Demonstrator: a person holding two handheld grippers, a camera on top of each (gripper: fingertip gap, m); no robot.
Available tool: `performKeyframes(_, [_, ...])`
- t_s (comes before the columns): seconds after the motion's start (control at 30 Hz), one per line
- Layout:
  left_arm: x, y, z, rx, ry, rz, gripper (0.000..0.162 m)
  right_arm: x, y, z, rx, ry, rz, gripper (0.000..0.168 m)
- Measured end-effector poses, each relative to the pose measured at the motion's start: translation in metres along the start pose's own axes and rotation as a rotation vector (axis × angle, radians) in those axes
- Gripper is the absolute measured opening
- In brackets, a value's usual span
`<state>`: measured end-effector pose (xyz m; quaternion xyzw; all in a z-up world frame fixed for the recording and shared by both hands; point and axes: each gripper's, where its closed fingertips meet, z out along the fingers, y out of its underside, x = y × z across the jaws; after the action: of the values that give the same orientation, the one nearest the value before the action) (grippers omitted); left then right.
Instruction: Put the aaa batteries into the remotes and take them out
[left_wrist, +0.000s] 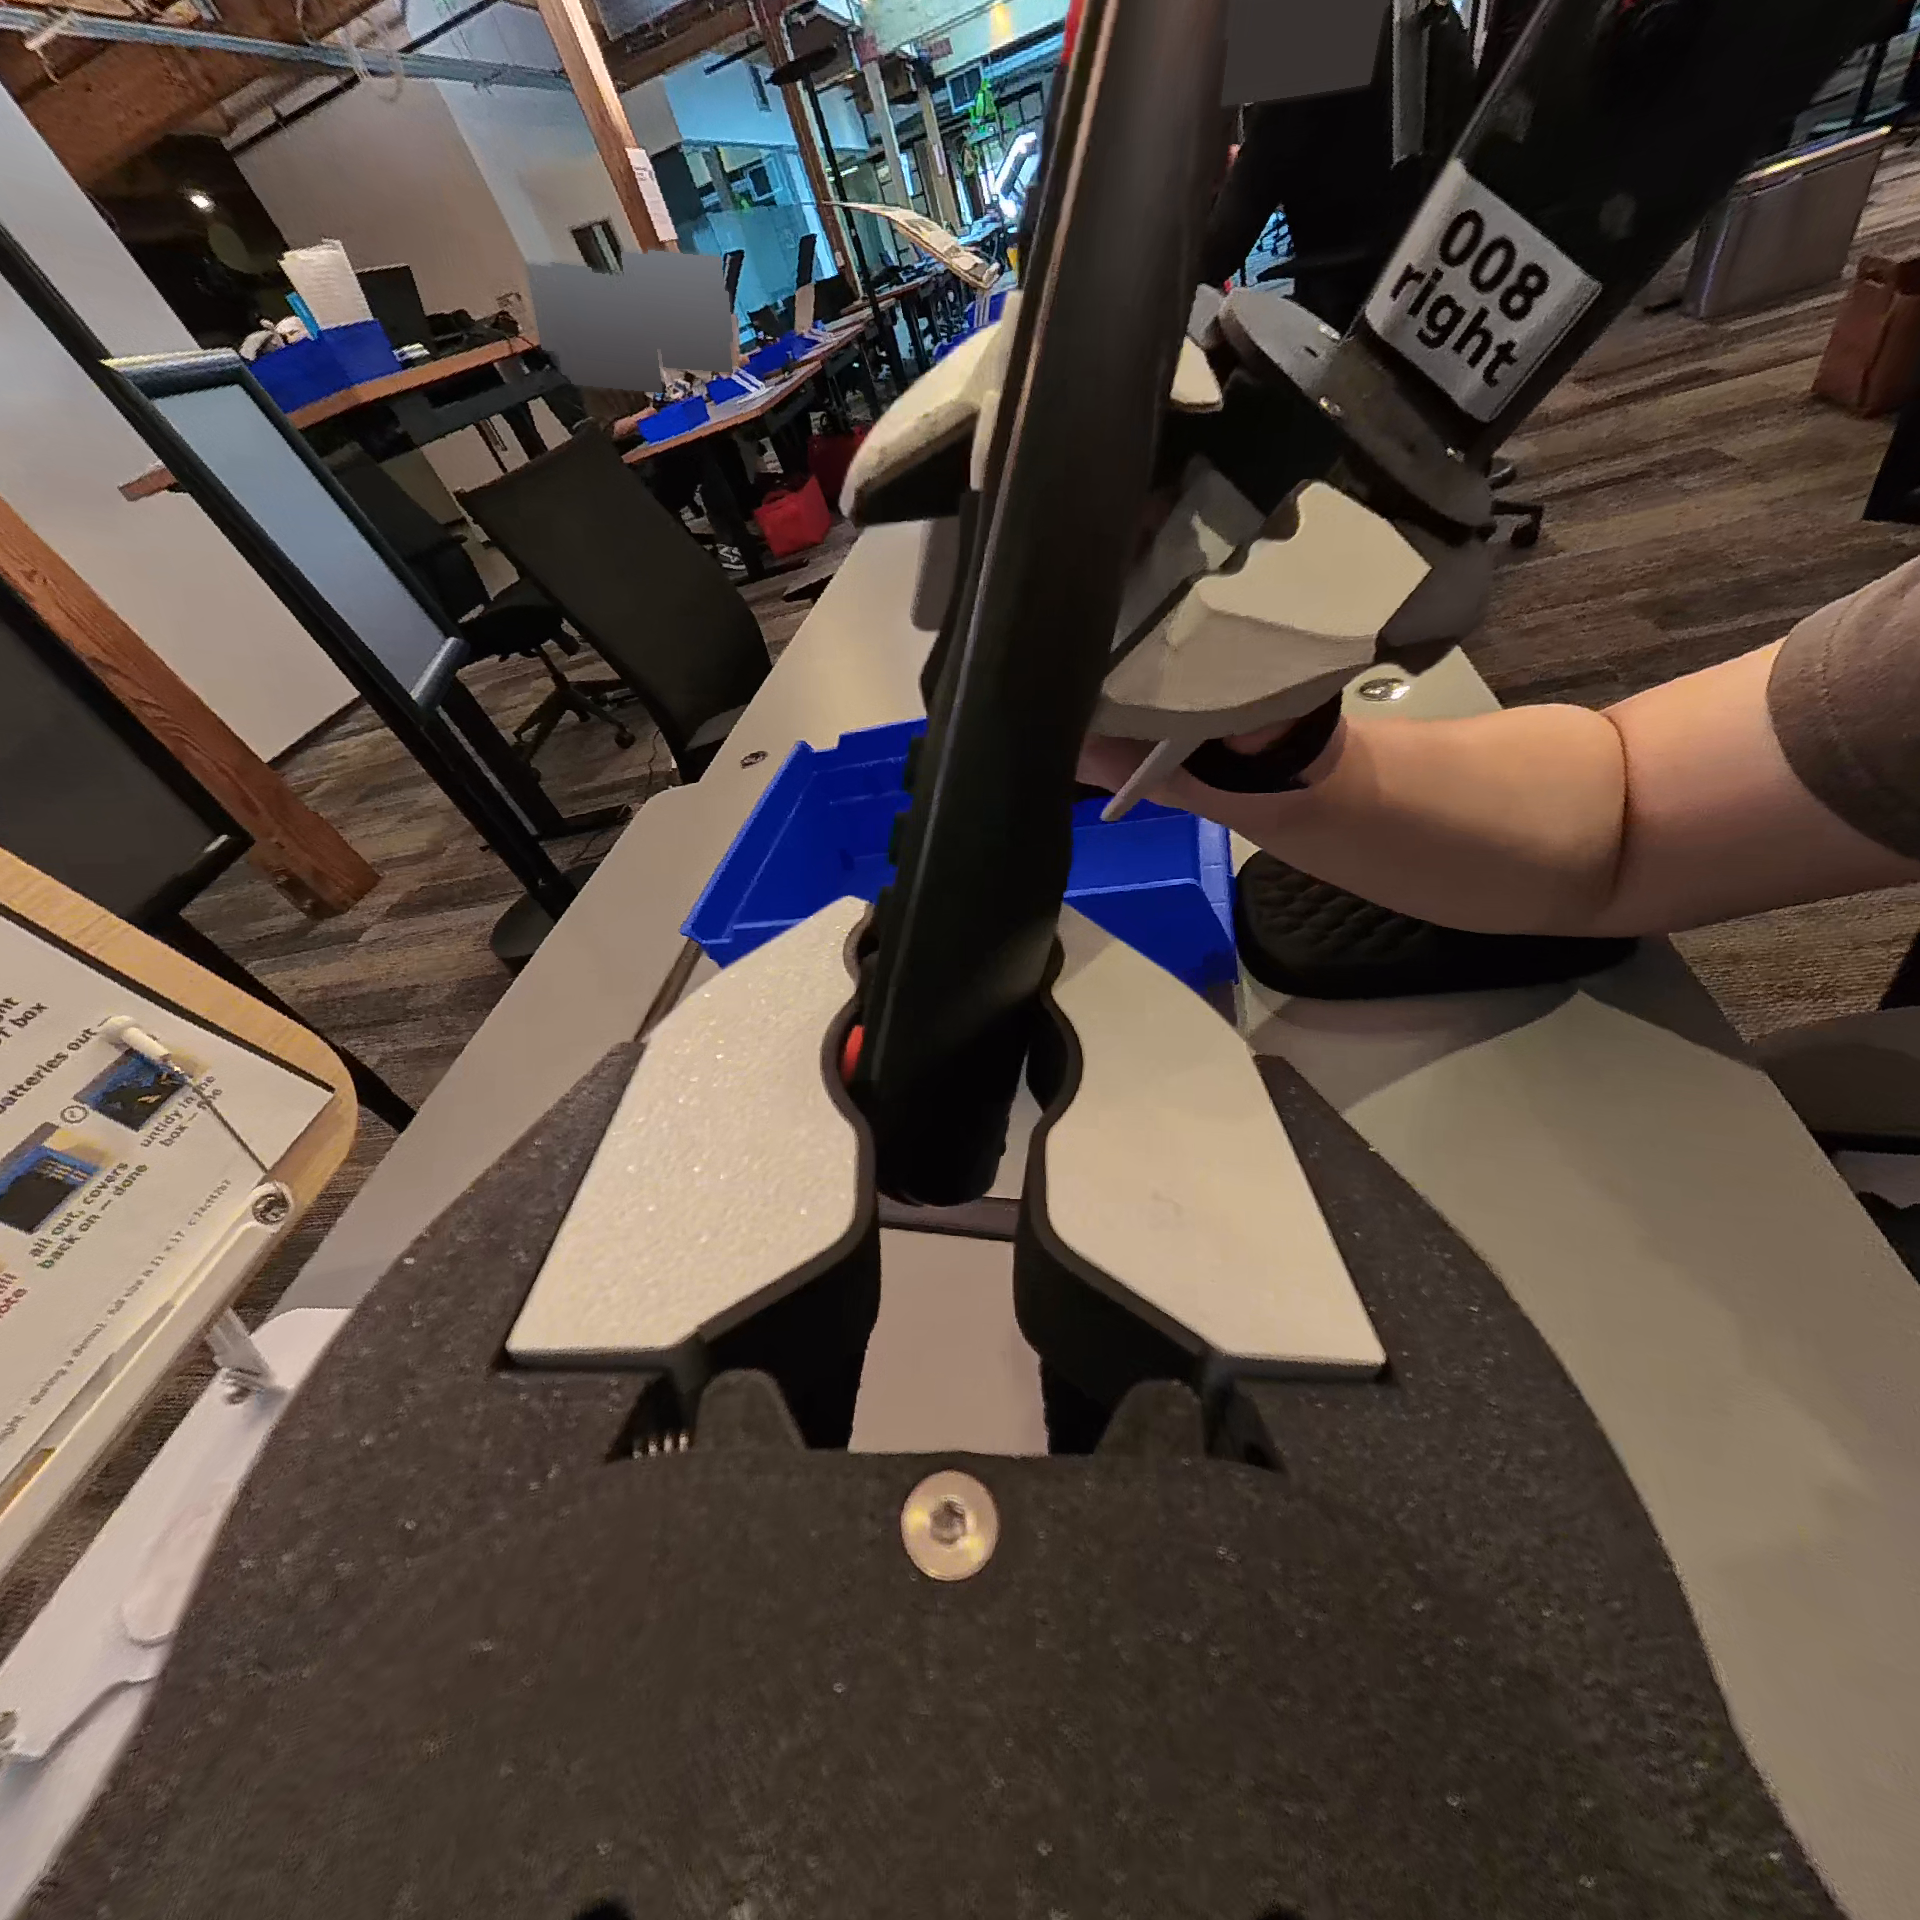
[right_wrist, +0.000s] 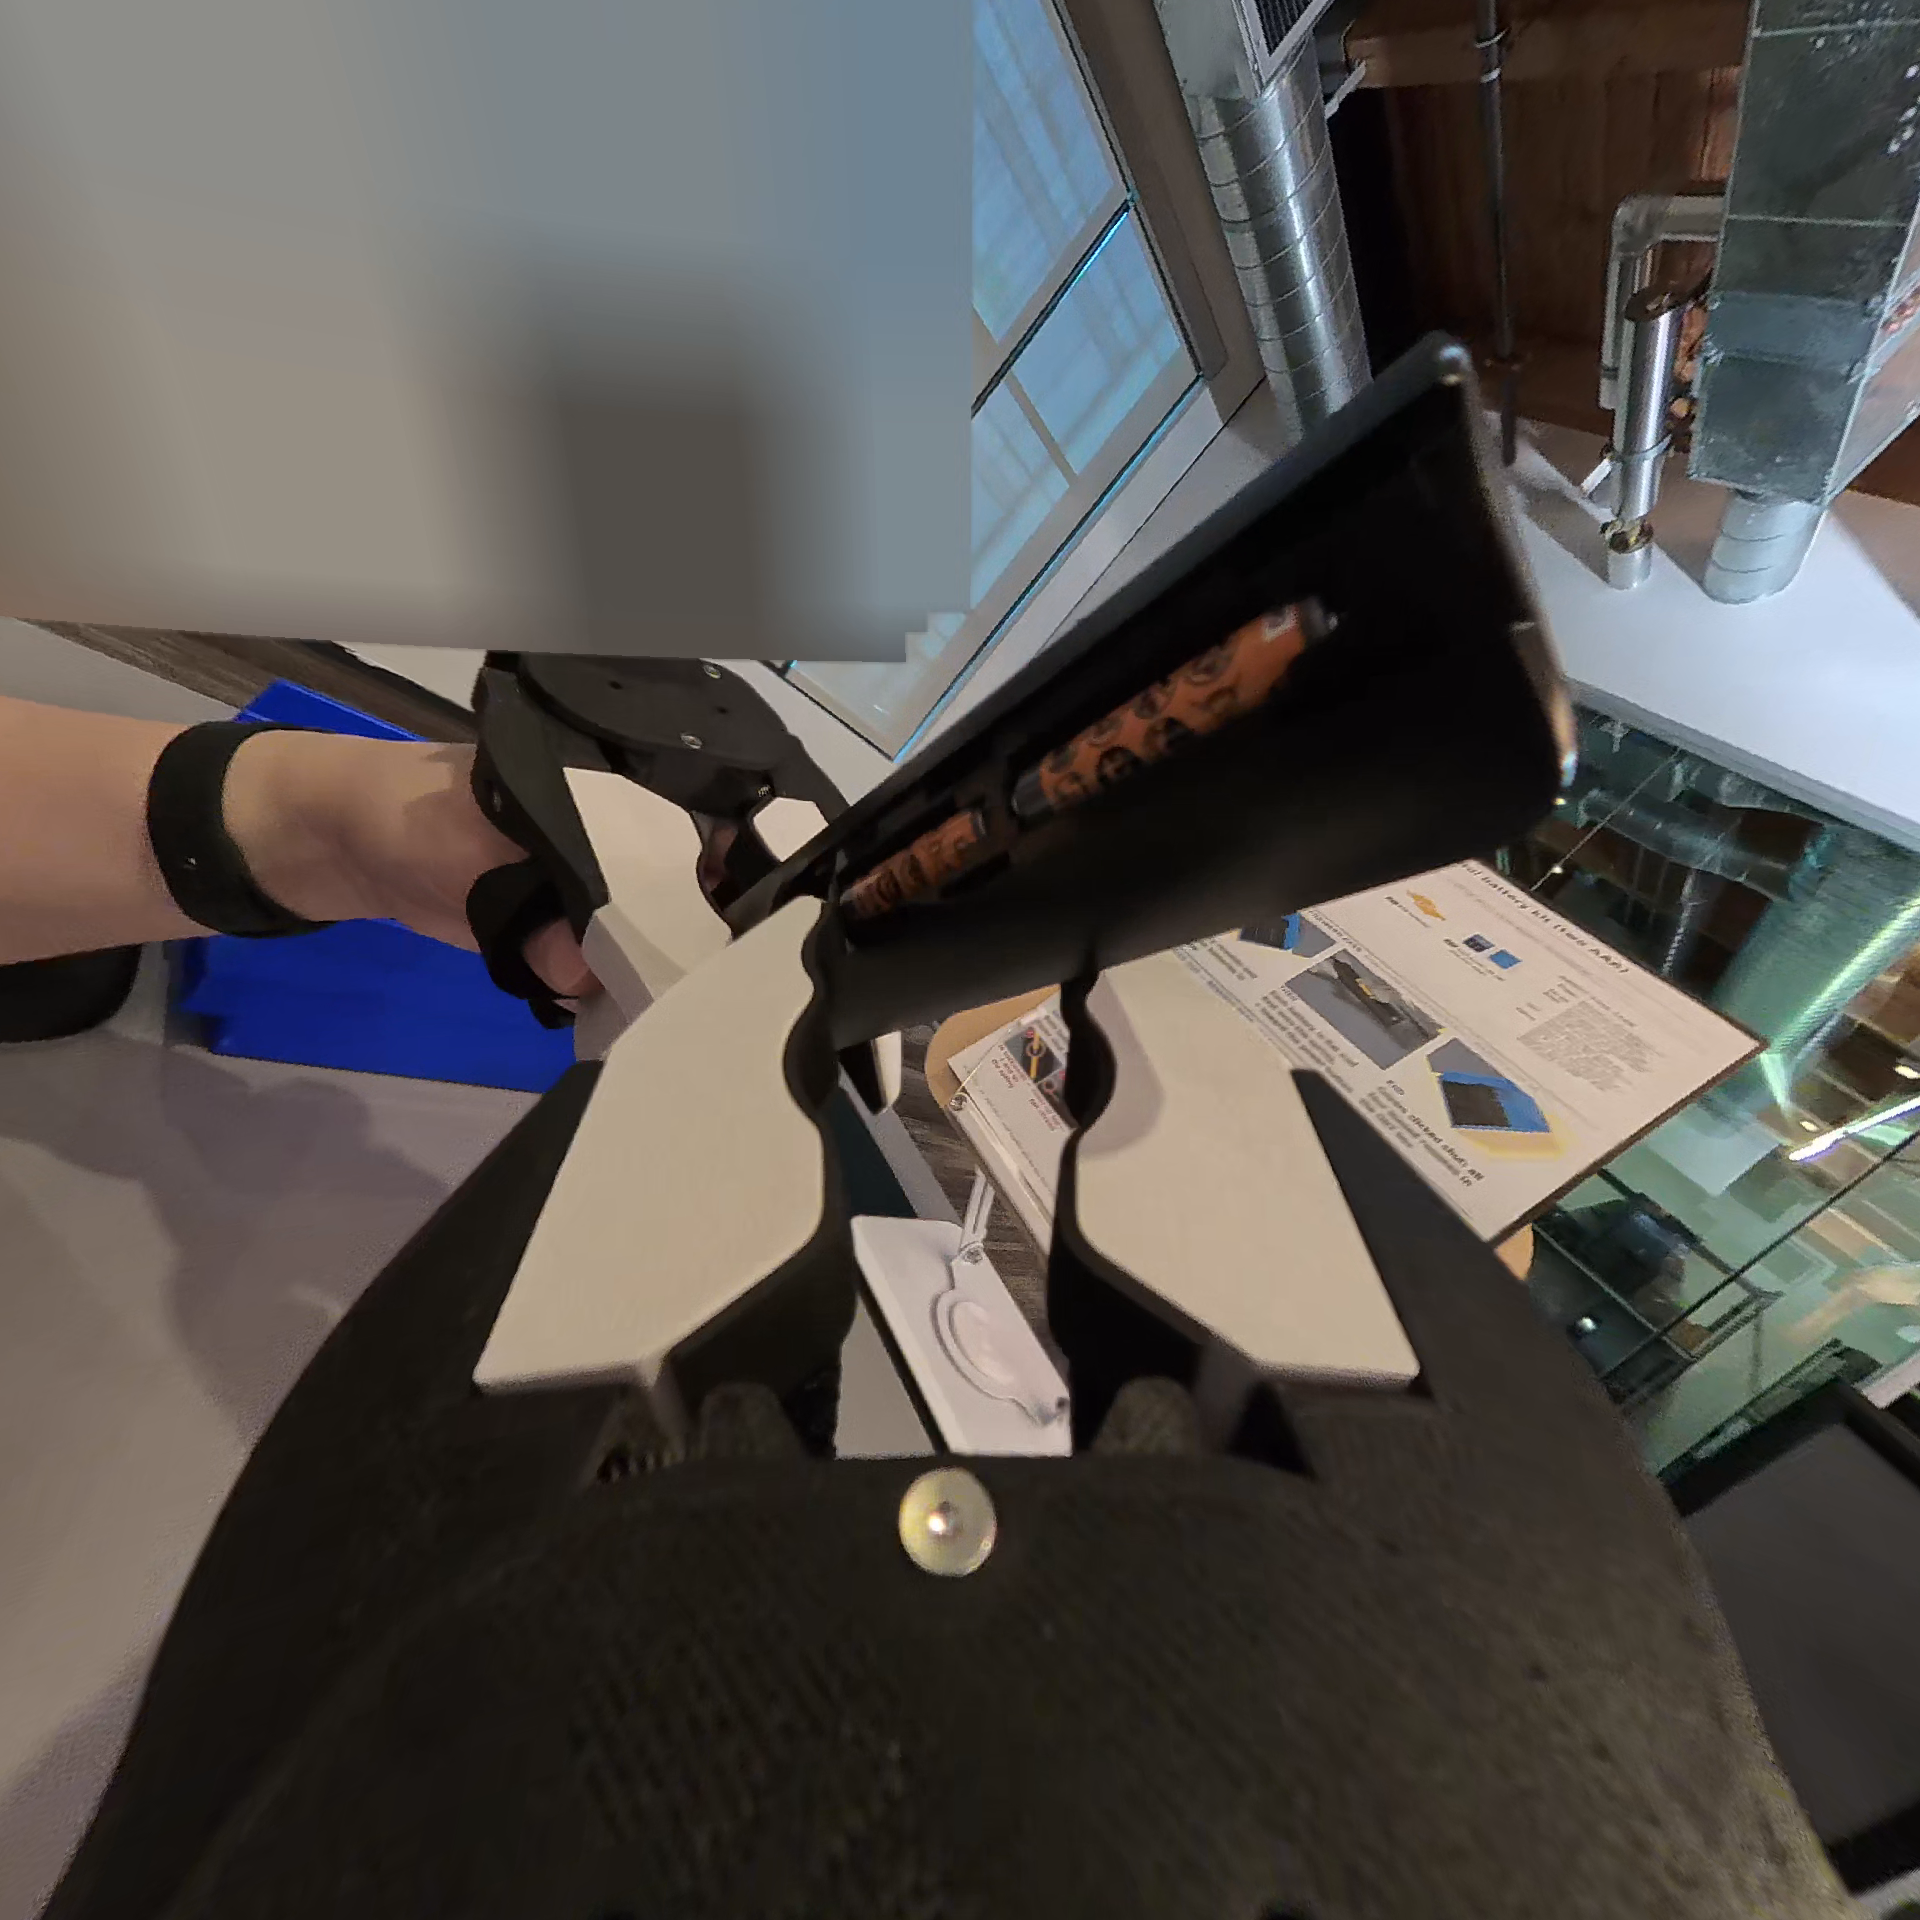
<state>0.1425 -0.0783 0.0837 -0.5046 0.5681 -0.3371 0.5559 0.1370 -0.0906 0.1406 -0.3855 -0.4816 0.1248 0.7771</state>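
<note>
Grey worktop (left_wrist: 1558, 1195) fills the lower part of the left wrist view, with an open office of desks and chairs behind it in the upper left. Near the frame's centre a blue bin (left_wrist: 821, 831) sits on that surface, and an instruction sheet (left_wrist: 94, 1174) on a wooden board lies at the left edge.

The left hand-held gripper (left_wrist: 951, 1049) is clamped on the lower end of a black remote (left_wrist: 997, 644), which rises steeply toward the top of the frame. Higher up, the right hand-held gripper (left_wrist: 1049, 499) closes around the same remote from the upper right, a person's forearm (left_wrist: 1507, 810) reaching in from the right edge.

In the right wrist view, the right hand-held gripper (right_wrist: 940, 956) pinches the remote (right_wrist: 1299, 748) at its edge. The battery bay is open, and two orange-and-black batteries (right_wrist: 1122, 748) lie end to end inside it. The left hand-held gripper (right_wrist: 790, 894) grips the remote's far end at centre left, a hand (right_wrist: 416, 862) on its handle. The sheet (right_wrist: 1403, 1039) shows at centre right.
</note>
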Motion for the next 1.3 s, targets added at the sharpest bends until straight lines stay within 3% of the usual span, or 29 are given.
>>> performKeyframes(0.37, [-0.003,-0.01,0.0,-0.004,-0.133,0.132,0.025,0.004,-0.006,-0.004,0.034,0.039,-0.102,0.048])
performKeyframes(0.63, [-0.022,-0.021,-0.016,-0.006,-0.304,0.068,0.024,0.022,-0.005,-0.003,0.03,0.182,-0.099,0.061])
performKeyframes(0.8, [-0.04,-0.008,-0.025,-0.128,-0.437,0.087,0.024,0.05,-0.01,-0.012,-0.014,0.377,-0.154,0.086])
performKeyframes(0.93, [-0.048,0.005,-0.026,-0.228,-0.519,0.092,0.024,0.057,-0.01,-0.013,-0.084,0.44,-0.226,0.103])
performKeyframes(1.13, [-0.05,0.015,-0.023,-0.297,-0.571,0.094,0.024,0.059,0.018,-0.002,-0.224,0.492,-0.246,0.114])
performKeyframes(1.3, [-0.048,0.018,-0.02,-0.314,-0.558,0.081,0.024,0.055,0.027,0.003,-0.231,0.465,-0.219,0.116])
